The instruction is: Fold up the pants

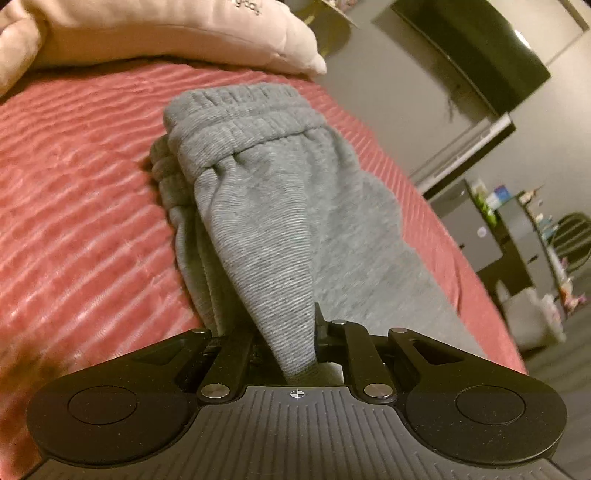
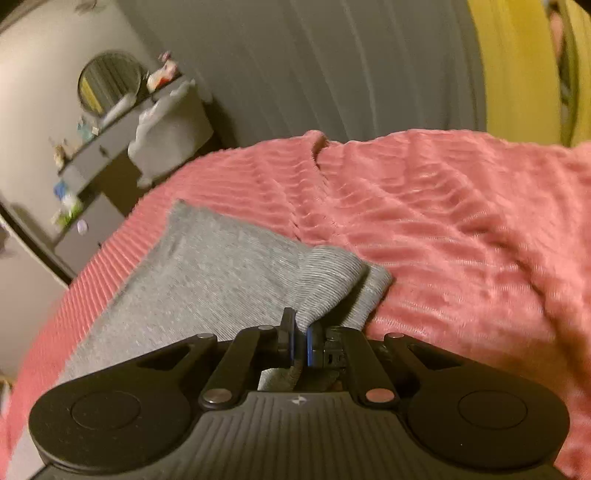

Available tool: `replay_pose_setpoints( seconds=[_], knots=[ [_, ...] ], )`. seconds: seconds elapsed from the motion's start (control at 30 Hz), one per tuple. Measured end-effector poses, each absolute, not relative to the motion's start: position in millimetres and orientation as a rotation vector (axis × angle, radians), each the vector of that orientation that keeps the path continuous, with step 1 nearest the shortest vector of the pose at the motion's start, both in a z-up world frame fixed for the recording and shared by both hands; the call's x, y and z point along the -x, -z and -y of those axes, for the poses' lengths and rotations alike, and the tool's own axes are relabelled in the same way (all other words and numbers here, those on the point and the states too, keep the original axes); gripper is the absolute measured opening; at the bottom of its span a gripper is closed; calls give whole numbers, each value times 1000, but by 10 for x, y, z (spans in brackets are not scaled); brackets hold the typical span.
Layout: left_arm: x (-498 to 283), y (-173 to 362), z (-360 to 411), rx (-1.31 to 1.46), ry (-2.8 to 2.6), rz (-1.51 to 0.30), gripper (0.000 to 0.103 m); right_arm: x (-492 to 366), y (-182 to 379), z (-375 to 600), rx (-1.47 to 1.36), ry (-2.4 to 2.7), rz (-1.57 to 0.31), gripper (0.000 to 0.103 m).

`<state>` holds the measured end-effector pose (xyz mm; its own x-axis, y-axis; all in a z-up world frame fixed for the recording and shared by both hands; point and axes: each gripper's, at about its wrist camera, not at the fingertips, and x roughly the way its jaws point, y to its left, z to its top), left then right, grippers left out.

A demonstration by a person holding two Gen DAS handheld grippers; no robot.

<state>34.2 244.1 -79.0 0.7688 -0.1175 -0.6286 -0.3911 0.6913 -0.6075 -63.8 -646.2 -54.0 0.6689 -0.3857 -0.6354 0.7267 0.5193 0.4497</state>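
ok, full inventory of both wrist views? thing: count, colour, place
pants: 1, grey, on the bedspread, held at two spots
bedspread: 1, pink ribbed, covers the bed
pillow: 1, pale pink, beyond the waistband
mirror: 1, round, on the far wall
shelves: 1 unit, grey, cluttered, below the mirror
curtain: 1, grey, behind the bed
left gripper: 1, black, jaws shut on pants
right gripper: 1, black, jaws shut on pants

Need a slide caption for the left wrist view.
Left gripper pinches grey pants on the pink bedspread.
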Motion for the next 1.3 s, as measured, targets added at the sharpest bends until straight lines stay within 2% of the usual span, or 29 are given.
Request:
replay_pose_setpoints(
  seconds=[0.07, 0.1, 0.13, 0.17, 0.2, 0.23, 0.27, 0.3, 0.47, 0.53, 0.57, 0.6, 0.63, 0.67, 0.7, 0.87, 0.9, 1.0, 1.17, 1.3],
  knots=[
    [-365, 791, -2463, 844, -175, -697, 18, 611, 510, 6496, -779, 692, -505, 10],
    [-376, 801, -2466, 862, -177, -695, 27, 611, 512, 6493, -791, 679, -509, 19],
    [-388, 810, -2475, 874, -180, -696, 30, 588, 521, 6470, -806, 656, -509, 28],
    [-406, 815, -2477, 876, -179, -697, 30, 567, 535, 6454, -815, 641, -507, 37],
    [-429, 808, -2464, 863, -180, -700, 28, 528, 545, 6431, -804, 639, -514, 37],
    [-455, 799, -2456, 845, -181, -705, 23, 496, 535, 6405, -777, 640, -530, 37],
    [-459, 783, -2449, 821, -182, -705, 12, 447, 514, 6374, -753, 643, -544, 28],
    [-462, 749, -2446, 804, -182, -699, 13, 420, 495, 6362, -736, 639, -559, 4],
    [-372, 556, -2451, 747, -180, -653, 12, 505, 219, 6194, -572, 701, -495, 5],
    [-409, 573, -2408, 650, -239, -713, 25, 452, 243, 6147, -473, 728, -546, 6],
    [-421, 576, -2395, 600, -296, -749, 41, 391, 295, 6137, -419, 763, -616, 11],
    [-399, 564, -2394, 563, -342, -762, 57, 355, 345, 6148, -386, 807, -679, 24],
    [-345, 521, -2401, 535, -375, -755, 67, 388, 356, 6172, -384, 854, -696, 32],
    [-278, 448, -2397, 511, -418, -730, 77, 457, 324, 6180, -392, 895, -670, 47],
    [-226, 361, -2371, 471, -456, -694, 80, 530, 273, 6174, -382, 948, -637, 57],
    [-371, -23, -1907, 326, -343, -597, 92, 432, -126, 5780, -207, 865, -483, 62],
    [-449, -50, -1760, 332, -278, -599, 92, 340, -177, 5627, -191, 787, -465, 70],
    [-766, -15, -1161, 316, -90, -654, 93, -60, -183, 4948, -171, 425, -459, 81],
    [-1206, 307, -276, 192, 59, -789, 93, -612, 177, 3643, -17, -11, -579, 81],
    [-1294, 531, -114, 32, 27, -778, 98, -695, 486, 3127, 136, -111, -615, 82]
  ],
)
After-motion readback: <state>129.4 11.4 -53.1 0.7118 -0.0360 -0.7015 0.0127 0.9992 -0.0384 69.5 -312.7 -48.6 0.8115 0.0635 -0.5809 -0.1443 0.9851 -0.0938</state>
